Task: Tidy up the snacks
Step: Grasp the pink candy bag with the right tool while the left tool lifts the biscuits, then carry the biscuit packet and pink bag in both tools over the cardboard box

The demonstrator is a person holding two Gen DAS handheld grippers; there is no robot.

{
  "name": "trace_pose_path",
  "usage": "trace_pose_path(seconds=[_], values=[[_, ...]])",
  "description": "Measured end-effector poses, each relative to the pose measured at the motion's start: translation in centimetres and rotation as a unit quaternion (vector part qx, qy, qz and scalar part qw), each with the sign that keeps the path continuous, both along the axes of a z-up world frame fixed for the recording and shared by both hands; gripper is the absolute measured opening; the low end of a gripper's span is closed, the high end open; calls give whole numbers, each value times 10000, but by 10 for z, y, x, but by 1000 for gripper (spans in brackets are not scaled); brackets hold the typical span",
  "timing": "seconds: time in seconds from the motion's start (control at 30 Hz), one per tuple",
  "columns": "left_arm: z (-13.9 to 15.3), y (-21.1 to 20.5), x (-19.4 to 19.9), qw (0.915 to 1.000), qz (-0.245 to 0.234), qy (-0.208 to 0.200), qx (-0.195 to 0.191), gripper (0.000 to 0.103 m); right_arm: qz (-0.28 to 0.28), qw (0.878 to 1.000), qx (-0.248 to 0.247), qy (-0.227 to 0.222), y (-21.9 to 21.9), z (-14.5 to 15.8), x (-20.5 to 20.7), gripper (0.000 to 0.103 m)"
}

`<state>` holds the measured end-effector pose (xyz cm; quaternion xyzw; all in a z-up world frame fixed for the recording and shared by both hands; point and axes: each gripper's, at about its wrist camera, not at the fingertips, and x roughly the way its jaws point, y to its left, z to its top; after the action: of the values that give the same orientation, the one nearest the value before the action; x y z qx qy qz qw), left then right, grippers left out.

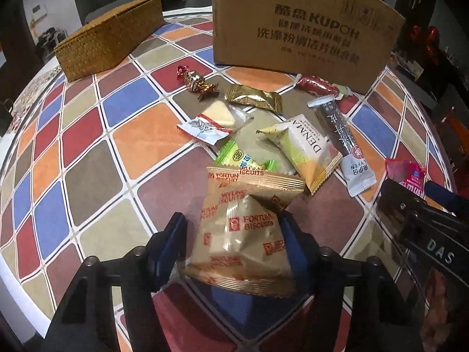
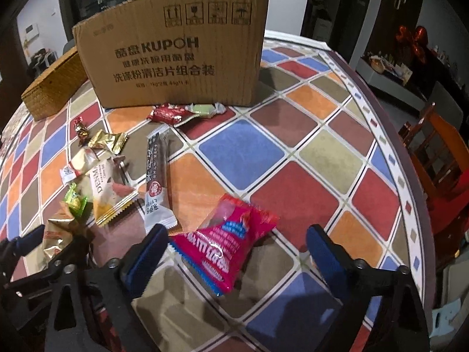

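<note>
On a table (image 1: 88,152) tiled in coloured squares, snacks lie scattered before a cardboard box (image 1: 296,26), with a woven basket (image 1: 111,47) off to its left. Only the left wrist view shows the basket's full length and the twisted candy (image 1: 195,80) clearly; only the right wrist view shows the pale green sweet (image 2: 203,108) beside the red packet (image 2: 168,114) at the box's foot, and a wooden chair (image 2: 436,152) past the table edge. Both views show the gold packet (image 1: 253,97), the Denma pack (image 1: 304,149) and the long dark bar (image 1: 343,138). The left gripper (image 1: 234,231) has a Fortune Biscuits pack (image 1: 240,228) between its blue fingers (image 1: 288,234): the right finger lies against the wrapper, while the left one seems to stand just off it, though glare on the film makes that hard to judge, so the jaws look half closed round the pack and not yet pinching. That pack lies on the table, its far end overlapping a green packet (image 1: 237,158). The right gripper (image 2: 237,246) is spread wide over a pink pack (image 2: 228,243); the pack lies between the fingers, its left edge touching or nearly touching the left finger (image 2: 146,252), its right edge well clear of the other. In the left view the right gripper appears at the right edge with the pink pack just beyond it.
</note>
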<state>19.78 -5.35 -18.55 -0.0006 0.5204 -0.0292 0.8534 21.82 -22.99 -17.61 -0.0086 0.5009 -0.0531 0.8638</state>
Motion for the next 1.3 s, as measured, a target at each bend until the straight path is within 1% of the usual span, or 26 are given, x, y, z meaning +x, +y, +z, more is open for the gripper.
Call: trace_pose_path(seconds=[0.03,0.07,0.1,0.13,0.2,0.23,0.27,0.33,0.37,0.4,0.43,0.47,0.7,0.9,1.3], values=[[0,0,0,10000,-24,-8,4,59,-9,10000,38,49,0,-2,1,84],[0,-1,-1,10000,-43,-16,8,56,-22,9999,88,109,-1,-4,1,78],[1,-1,-1,10000,-54,-22,4,56,-42,9998,138,159,-2,-7,2,72],[1,0,-1,10000,-61,-21,-9,56,-51,9997,182,180,-3,-8,1,69],[1,0,-2,10000,-79,-22,-32,56,-71,9995,252,203,-4,-10,0,55],[1,0,-3,9999,-102,-20,-46,55,-72,9994,269,202,-5,-10,0,52],[1,0,-3,9999,-114,-21,-63,54,-66,9994,270,191,-5,-10,0,45],[3,-1,-3,9998,-147,-27,-117,54,-47,9994,299,163,-4,-9,-1,40],[3,-1,-4,9998,-162,-38,-130,52,-32,9994,321,157,-5,-9,-1,32],[4,-2,-4,9997,-173,-51,-133,50,-19,9993,350,158,-5,-8,-1,20],[5,-3,-5,9997,-191,-72,-130,49,-13,9992,381,153,-6,-8,-2,15],[6,-4,-5,9997,-208,-92,-120,48,-12,9991,396,134,-7,-7,-3,12],[15,-6,-9,9994,-255,-230,-105,45,48,9991,411,-72,-6,3,-9,4],[21,-7,-14,9990,-292,-328,-93,43,72,9987,451,-235,-6,12,-13,3],[36,-9,-19,9981,-321,-520,-84,42,157,9973,514,-510,-7,30,-21,2]])
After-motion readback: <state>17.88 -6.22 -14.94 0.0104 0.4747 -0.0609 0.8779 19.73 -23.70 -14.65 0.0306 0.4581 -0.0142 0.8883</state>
